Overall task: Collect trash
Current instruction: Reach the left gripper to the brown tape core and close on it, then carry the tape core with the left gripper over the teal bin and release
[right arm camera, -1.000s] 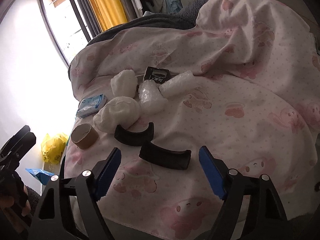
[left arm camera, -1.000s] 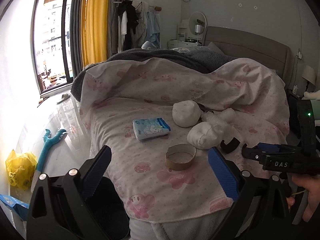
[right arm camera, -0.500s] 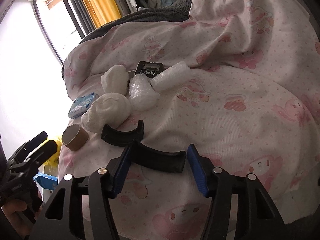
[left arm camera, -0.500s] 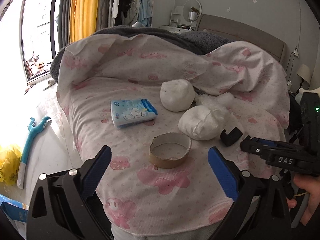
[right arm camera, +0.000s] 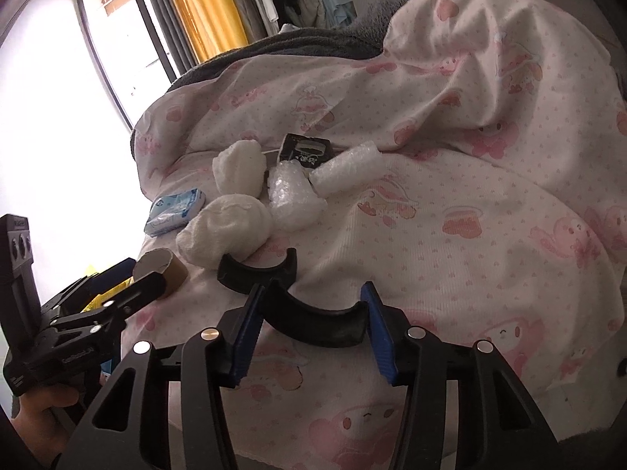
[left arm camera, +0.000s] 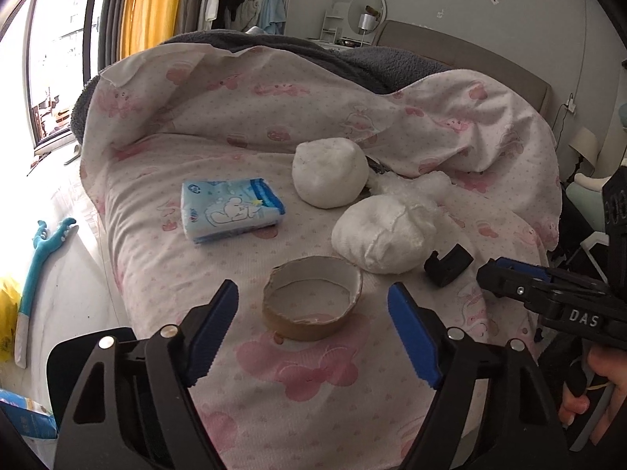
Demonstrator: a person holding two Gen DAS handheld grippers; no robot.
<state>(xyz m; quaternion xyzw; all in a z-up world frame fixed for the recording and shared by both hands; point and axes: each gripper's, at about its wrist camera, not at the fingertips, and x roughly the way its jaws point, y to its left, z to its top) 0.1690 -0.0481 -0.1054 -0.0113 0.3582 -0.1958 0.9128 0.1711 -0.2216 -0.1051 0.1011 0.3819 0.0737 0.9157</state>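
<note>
The right claw [right arm camera: 309,325] has just been closing and its pads clamp the ends of a curved black plastic piece [right arm camera: 313,319] on the bed [right arm camera: 470,258]; the left claw [left arm camera: 313,325], jaws narrowing but apart, straddles the cardboard tape core [left arm camera: 313,303] just left of that piece

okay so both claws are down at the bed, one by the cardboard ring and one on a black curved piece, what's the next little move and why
Probably close the left claw the rest of the way on the cardboard ring. Its jaws have just been closing but stand clear of the ring on both sides. The right claw has just been closing too, with its pads already against the black curved piece.
</note>
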